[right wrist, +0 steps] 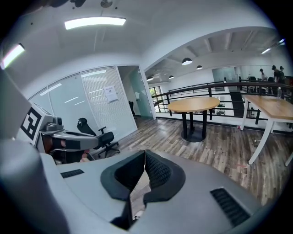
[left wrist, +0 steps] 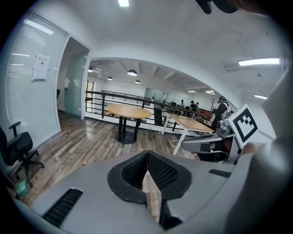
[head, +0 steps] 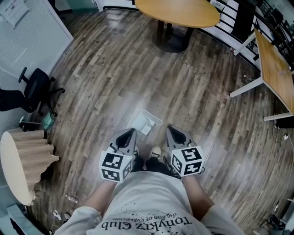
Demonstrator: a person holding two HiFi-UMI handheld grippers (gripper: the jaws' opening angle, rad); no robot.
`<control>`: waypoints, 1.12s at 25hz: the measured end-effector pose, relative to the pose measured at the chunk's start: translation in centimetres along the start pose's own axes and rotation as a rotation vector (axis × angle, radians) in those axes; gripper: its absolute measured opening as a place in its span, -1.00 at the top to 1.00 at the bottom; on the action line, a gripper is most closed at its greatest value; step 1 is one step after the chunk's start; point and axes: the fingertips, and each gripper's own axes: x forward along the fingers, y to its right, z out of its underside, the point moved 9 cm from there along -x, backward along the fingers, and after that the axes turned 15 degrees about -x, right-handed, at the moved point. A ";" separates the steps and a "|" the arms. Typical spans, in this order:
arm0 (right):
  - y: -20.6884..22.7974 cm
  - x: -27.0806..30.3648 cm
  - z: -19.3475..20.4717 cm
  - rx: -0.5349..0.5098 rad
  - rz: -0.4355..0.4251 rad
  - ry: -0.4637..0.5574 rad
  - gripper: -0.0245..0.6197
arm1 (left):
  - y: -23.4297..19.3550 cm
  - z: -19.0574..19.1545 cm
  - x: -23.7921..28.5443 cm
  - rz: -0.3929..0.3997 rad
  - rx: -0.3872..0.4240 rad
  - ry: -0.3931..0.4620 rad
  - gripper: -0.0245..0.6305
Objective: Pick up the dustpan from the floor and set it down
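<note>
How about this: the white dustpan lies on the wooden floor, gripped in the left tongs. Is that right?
Not quite. The dustpan does lie on the wooden floor, but it is not gripped. The left gripper view shows the left tongs shut with nothing between them, and the head view shows the dustpan lying free just ahead of them.

the wood-plank floor (head: 138, 78) bears a white dustpan (head: 148, 123) lying flat, well apart from the round table (head: 177, 11); a black office chair (head: 39, 89) stands left of that table.
</note>
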 end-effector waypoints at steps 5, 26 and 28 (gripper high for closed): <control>0.3 2.1 0.2 -0.003 0.019 -0.040 0.85 | -1.4 -0.8 1.8 0.023 0.015 -0.025 0.85; 0.6 10.9 2.3 -0.272 -0.113 -0.218 0.37 | -5.7 -0.7 7.2 0.020 -0.020 -0.084 0.85; 0.6 12.0 2.9 -0.313 -0.147 -0.247 0.31 | -6.1 -0.4 7.5 0.017 -0.023 -0.093 0.85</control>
